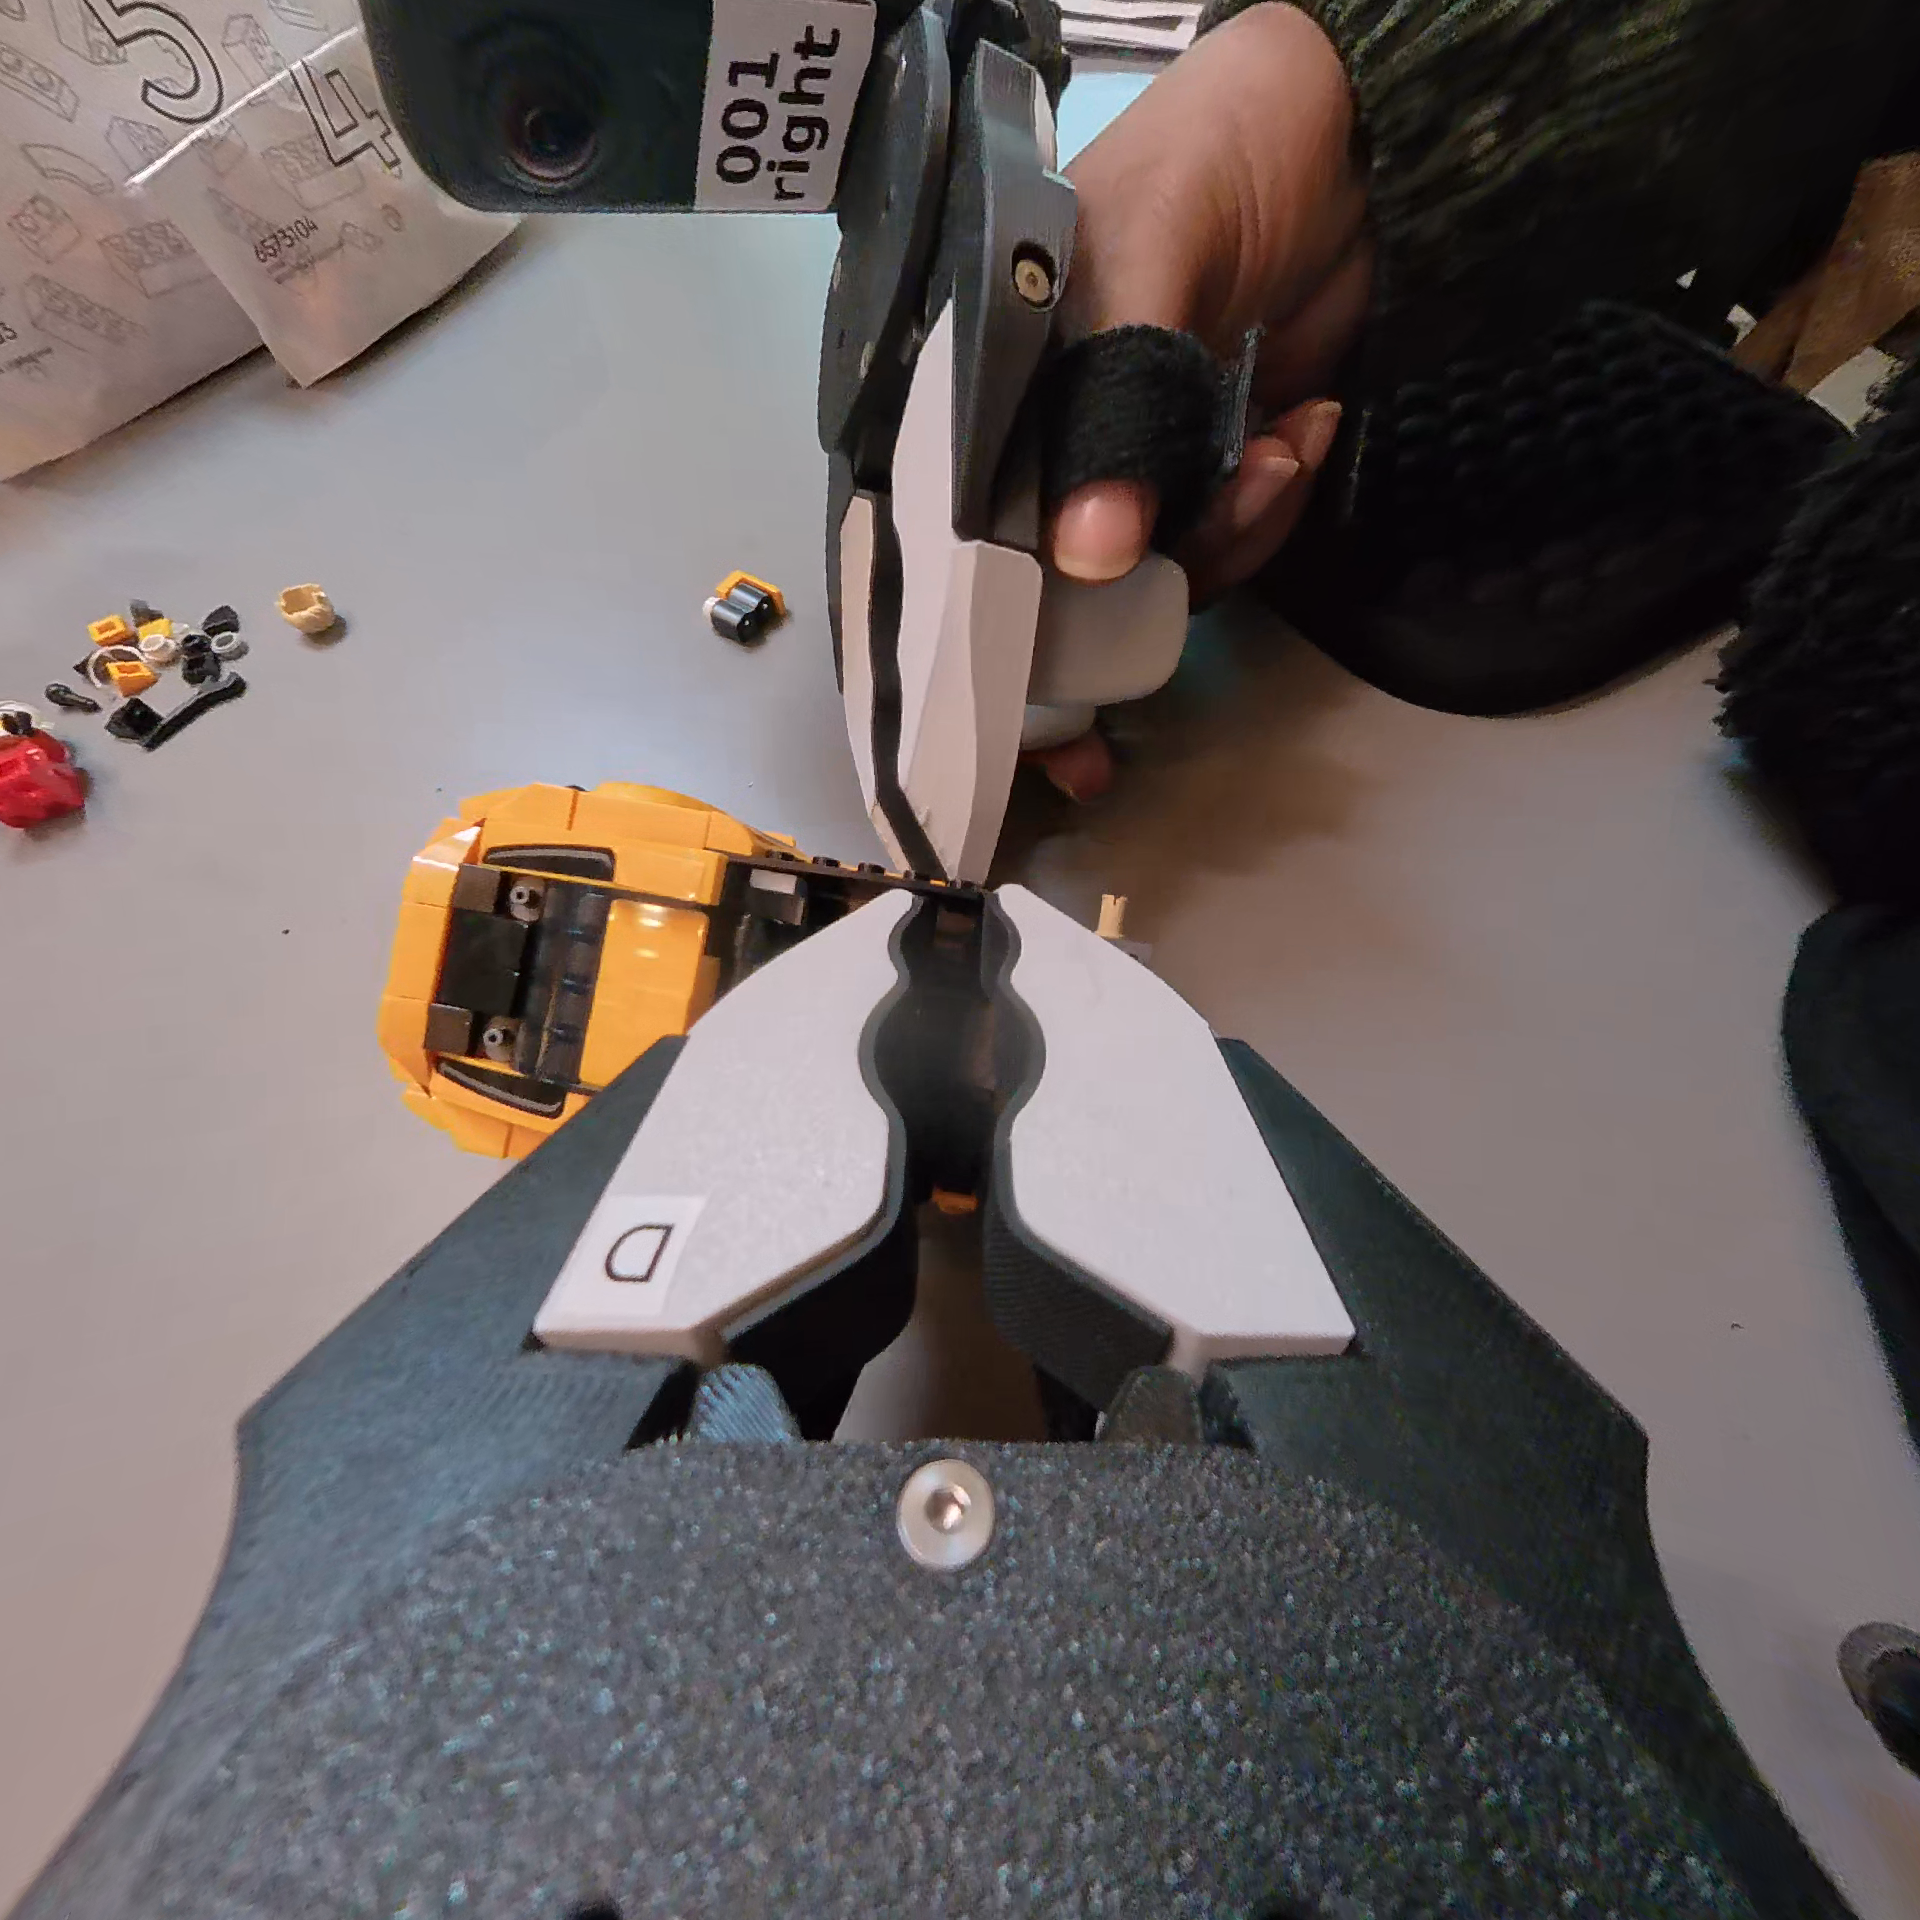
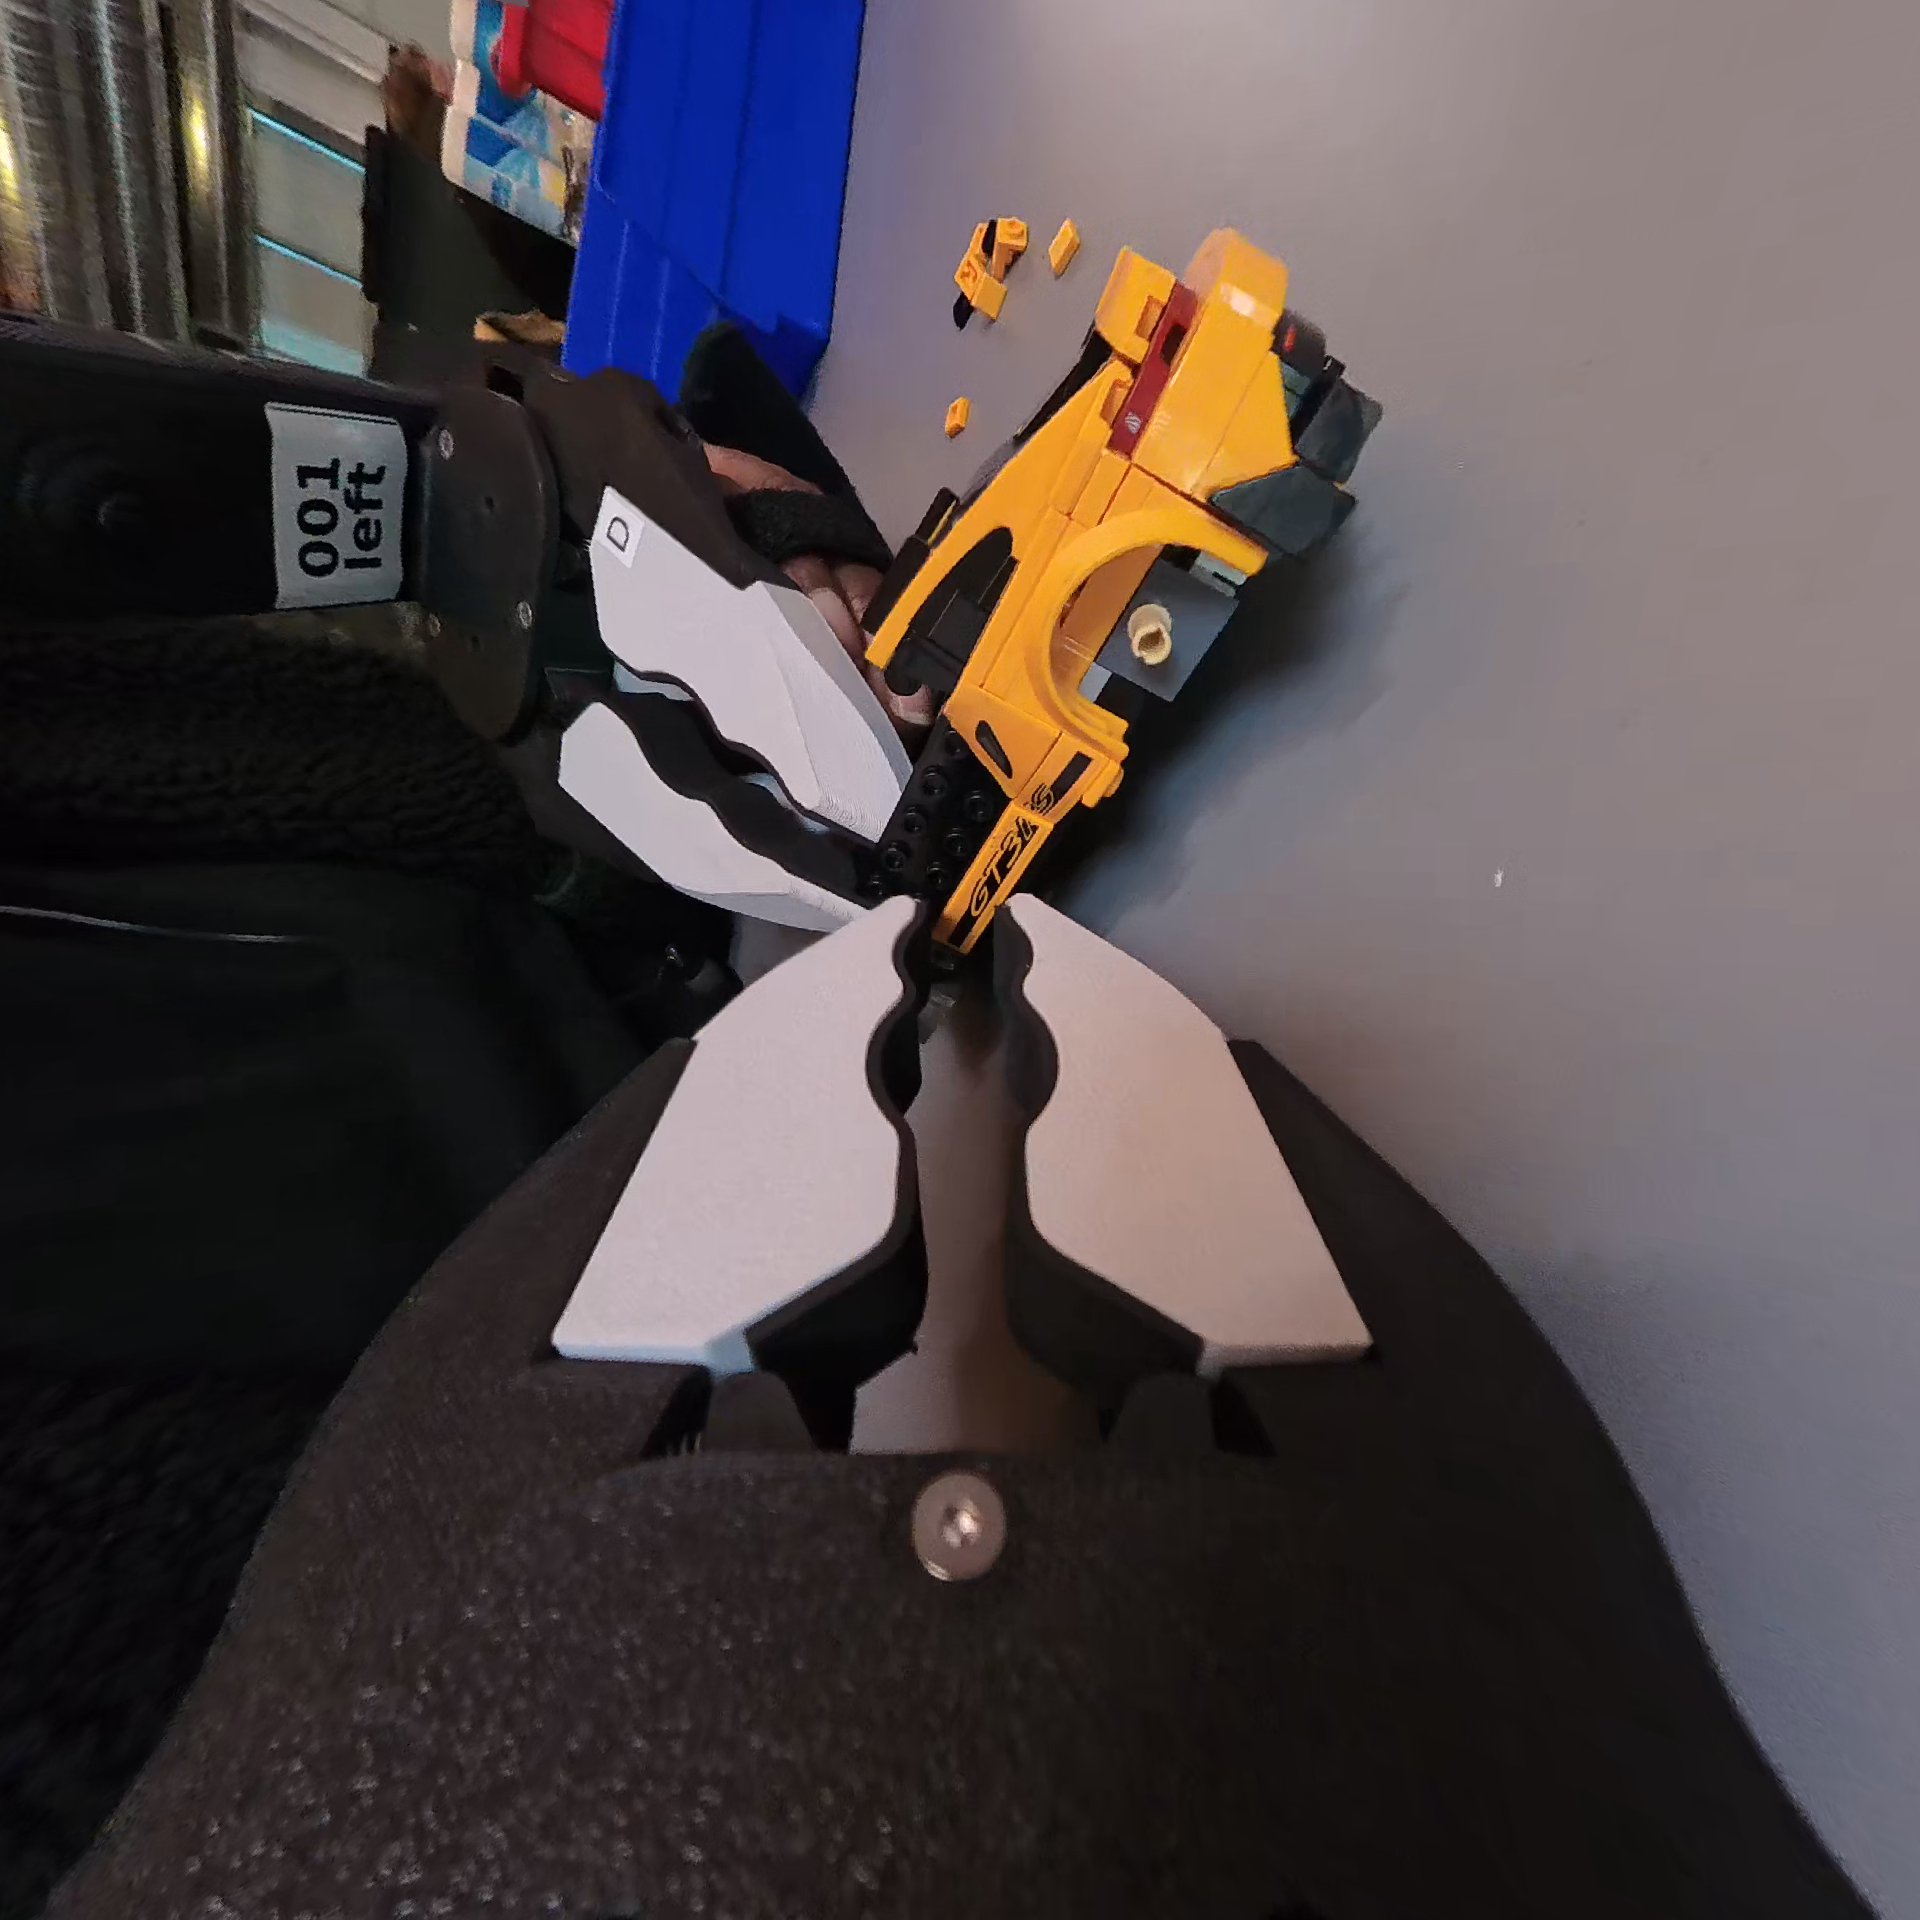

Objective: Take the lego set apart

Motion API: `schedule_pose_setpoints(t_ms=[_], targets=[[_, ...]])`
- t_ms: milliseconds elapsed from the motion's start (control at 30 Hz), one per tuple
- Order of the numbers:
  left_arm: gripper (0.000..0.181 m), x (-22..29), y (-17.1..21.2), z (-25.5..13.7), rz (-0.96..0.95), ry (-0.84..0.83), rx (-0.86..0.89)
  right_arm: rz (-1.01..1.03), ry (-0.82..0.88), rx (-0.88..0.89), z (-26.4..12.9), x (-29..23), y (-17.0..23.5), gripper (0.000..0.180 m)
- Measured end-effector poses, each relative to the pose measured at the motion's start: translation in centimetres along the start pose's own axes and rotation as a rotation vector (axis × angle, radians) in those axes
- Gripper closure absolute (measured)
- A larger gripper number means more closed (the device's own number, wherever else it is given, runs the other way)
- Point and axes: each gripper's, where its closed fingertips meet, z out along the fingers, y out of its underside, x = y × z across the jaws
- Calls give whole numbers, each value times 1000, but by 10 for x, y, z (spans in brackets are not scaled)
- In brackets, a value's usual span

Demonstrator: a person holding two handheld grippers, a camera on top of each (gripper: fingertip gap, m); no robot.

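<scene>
Contact points are mostly hidden: in the left wrist view the left gripper (image 1: 951, 914) has its own white fingers (image 1: 790, 1122) covering whatever sits between the tips, only a dark strip and a speck of orange show in the gap, so the exact brick it bites is hard to make out. Jaws look drawn nearly together and clamped on the black studded plate (image 2: 935, 821) at the car's open end. Right gripper (image 2: 961, 920) has its tips closed in on the yellow side strip (image 2: 1003, 873) with black lettering; the strip's lower end is buried between the tips. Lego car (image 1: 561, 966) is yellow with black trim, part stripped: bare black plate exposed, wheel arch empty with a tan axle pin (image 2: 1151, 632) sticking out, dark red brick (image 2: 1153, 384) near the far end. It lies on the grey table (image 1: 520, 499), held at one end where both grippers meet. Left wrist view gives the car end-on, plus the right gripper coming down from above in a person's hand (image 1: 1195, 260), a scatter of small loose parts (image 1: 156, 665) far left, a red piece (image 1: 36, 779) cut off at the edge, a lone black-and-orange piece (image 1: 746, 605), and white paper bags (image 1: 156, 239) top left. Right wrist view gives the car side-on instead, a few loose yellow bits (image 2: 997, 270) beyond it, a blue bin (image 2: 727, 177), and blurred shelving behind.
</scene>
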Motion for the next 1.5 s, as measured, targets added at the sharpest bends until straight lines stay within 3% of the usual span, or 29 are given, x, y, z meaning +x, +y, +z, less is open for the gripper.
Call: schedule_pose_setpoints(t_ms=[433,700,933,1200,1300,1400,1500], targets=[[173,-2,-3,0,54,-19,3,-62,67,49,0,8,0,180],[147,-12,-17,-21,11,38,65,-214,167,86,-12,11,-4,180],[148,-30,-3,-41,3,40,-12,-342,236,125,-20,2,-2,179],[140,-26,42,-37,-14,99,-204,-575,509,36,-1,12,2,148],[144,-16,40,-29,36,101,-223,-554,524,43,2,16,-3,152],[146,-4,36,-26,78,134,-209,-621,572,18,-12,23,-9,170],[148,-12,29,-30,85,102,-175,-672,767,15,-51,50,-30,172]])
